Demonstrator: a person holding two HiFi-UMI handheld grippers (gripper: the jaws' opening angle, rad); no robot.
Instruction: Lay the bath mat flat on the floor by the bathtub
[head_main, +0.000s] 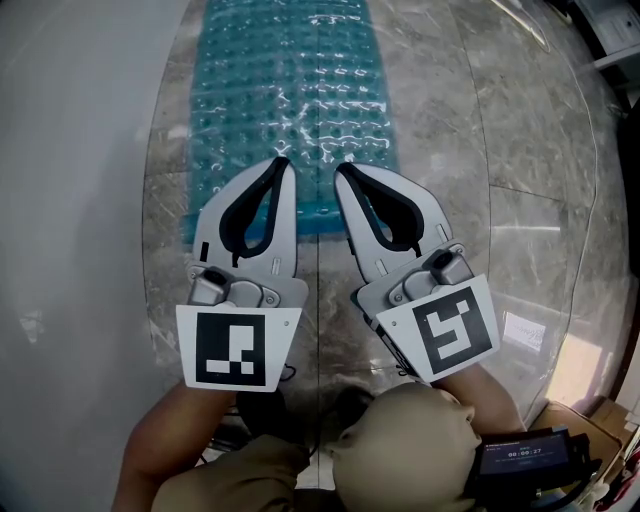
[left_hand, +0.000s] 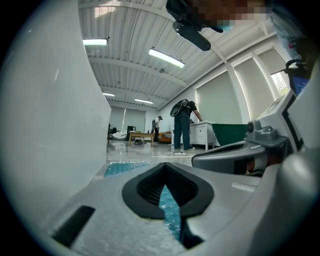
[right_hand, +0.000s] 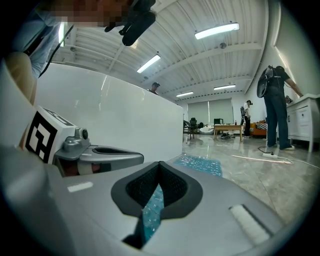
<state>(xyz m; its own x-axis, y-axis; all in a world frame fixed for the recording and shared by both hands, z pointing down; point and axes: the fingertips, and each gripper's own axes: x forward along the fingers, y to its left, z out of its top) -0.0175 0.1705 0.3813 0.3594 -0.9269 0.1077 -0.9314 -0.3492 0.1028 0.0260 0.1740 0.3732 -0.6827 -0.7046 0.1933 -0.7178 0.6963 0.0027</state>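
Mat (head_main: 290, 100) lies flat on floor (head_main: 480, 150) beside tub (head_main: 70, 150), long axis running straight ahead of left gripper (head_main: 282, 162) and right gripper (head_main: 342, 167), both equally near over its near end, jaws pressed together, empty.

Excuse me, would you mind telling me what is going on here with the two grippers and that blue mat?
A person holds a two-jaw gripper in each hand above a marble floor. The blue bath mat lies spread flat on that floor, alongside the white bathtub. The left gripper and the right gripper are both shut, side by side, with their tips over the mat's near end. Neither seems to pinch the mat, so the laying looks done.
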